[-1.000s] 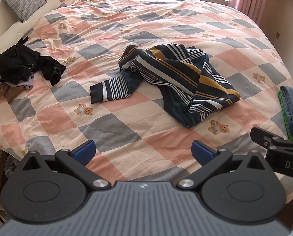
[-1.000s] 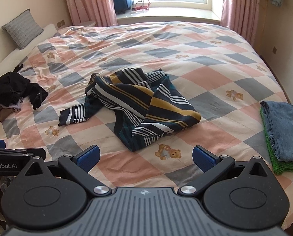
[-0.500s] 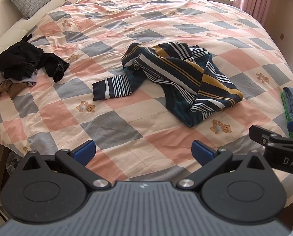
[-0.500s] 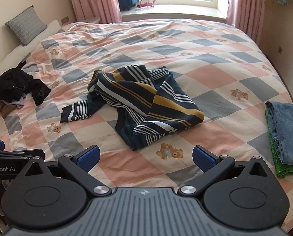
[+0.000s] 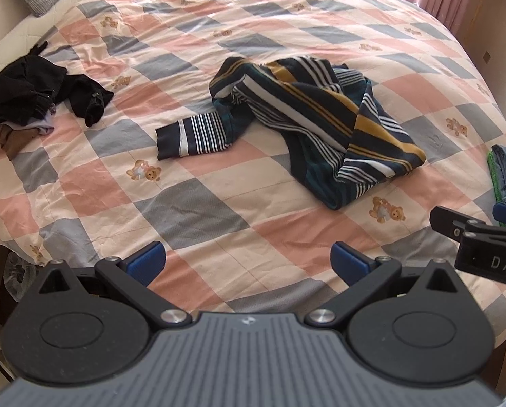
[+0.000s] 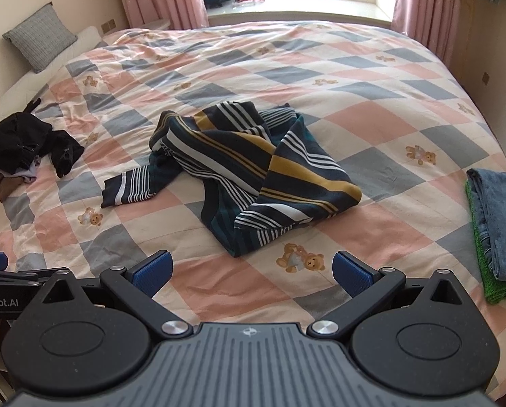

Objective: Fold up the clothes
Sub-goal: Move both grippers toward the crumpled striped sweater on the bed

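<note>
A crumpled navy shirt with white and mustard stripes [image 5: 314,118] [image 6: 253,169] lies in a heap in the middle of the bed, one sleeve [image 5: 192,134] stretched out to its left. My left gripper [image 5: 248,259] hovers open above the bed's near edge, short of the shirt, nothing between its blue pads. My right gripper [image 6: 251,269] is open too, just in front of the shirt's lower hem. Each gripper's side shows at the edge of the other's view.
The bed carries a pink, grey and cream checked quilt [image 6: 371,118]. A pile of black and brown clothes [image 5: 25,101] sits at the left edge. Folded blue jeans on a green towel [image 6: 497,224] lie at the right edge. A grey pillow [image 6: 39,40] rests far left.
Both grippers have moved forward over the bed toward the striped shirt, which looks larger and closer. Both stay open. The clothes have not moved.
</note>
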Demonstrator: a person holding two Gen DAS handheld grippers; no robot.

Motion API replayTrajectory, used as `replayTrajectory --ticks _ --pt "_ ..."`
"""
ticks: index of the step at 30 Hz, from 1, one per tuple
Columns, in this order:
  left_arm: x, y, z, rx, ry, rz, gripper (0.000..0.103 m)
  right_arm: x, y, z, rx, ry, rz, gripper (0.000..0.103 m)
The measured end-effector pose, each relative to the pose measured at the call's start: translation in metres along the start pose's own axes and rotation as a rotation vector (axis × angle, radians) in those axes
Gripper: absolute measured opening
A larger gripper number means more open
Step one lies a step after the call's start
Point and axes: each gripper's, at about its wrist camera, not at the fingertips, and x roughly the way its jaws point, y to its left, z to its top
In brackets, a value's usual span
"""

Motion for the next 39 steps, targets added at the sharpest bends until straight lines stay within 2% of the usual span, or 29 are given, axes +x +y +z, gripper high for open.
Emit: replayTrajectory --ticks 7,16,23,31,39 --pt "0.029 0.026 0.029 0.067 0.016 -0.049 0.102 0.023 0.016 0.014 0.042 0.008 -0.042 0.103" --pt "0.087 0.055 0.093 0.284 0.040 -0.105 0.102 0.063 0.051 0.031 0.183 -0.010 -0.142 0.103" --pt "0.124 0.059 0.119 0.417 0.087 -0.178 0.102 0.075 0.061 0.028 0.293 0.017 -0.235 0.103" --pt "0.148 0.059 0.137 0.452 0.108 -0.229 0.102 0.083 0.067 0.027 0.340 0.038 -0.300 0.103" --pt "0.158 0.056 0.140 0.461 0.118 -0.224 0.102 0.092 0.061 0.032 0.346 0.040 -0.277 0.103"
